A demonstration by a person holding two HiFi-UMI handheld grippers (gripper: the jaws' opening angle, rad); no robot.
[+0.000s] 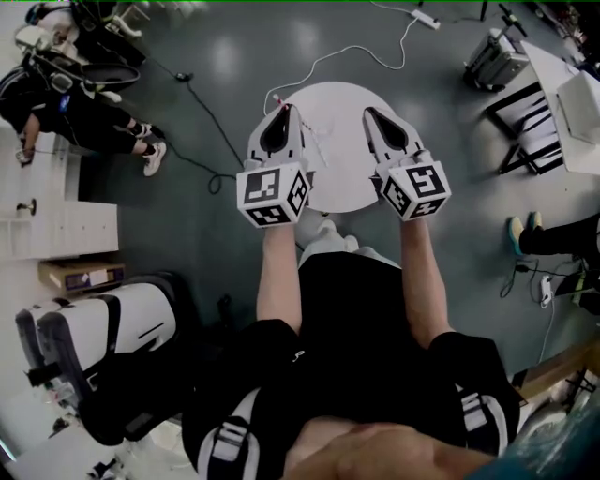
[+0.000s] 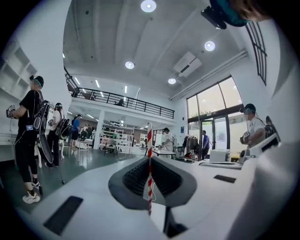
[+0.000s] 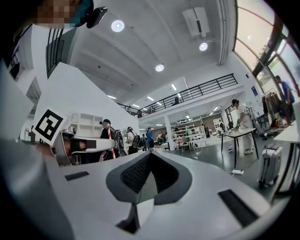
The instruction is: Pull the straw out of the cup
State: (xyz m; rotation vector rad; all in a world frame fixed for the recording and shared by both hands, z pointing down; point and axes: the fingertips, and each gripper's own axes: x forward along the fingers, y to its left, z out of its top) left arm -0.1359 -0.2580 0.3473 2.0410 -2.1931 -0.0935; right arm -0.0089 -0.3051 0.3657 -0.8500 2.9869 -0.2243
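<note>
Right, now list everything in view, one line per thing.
straw: one, red and white striped, upright between the left jaws
cup: none shows in any view
table: one, white, round, below both grippers
cable: one, white, runs across the dark floor from the table to a power strip
black cable: one, on the floor left of the table
suitcase: one, pale grey, upper right by a desk
bystanders: several, mostly in dark clothes, around the hall
left gripper: one, white, jaws shut on the straw
right gripper: one, white, jaws together, nothing between them
forearms: two, bare, behind the grippers
</note>
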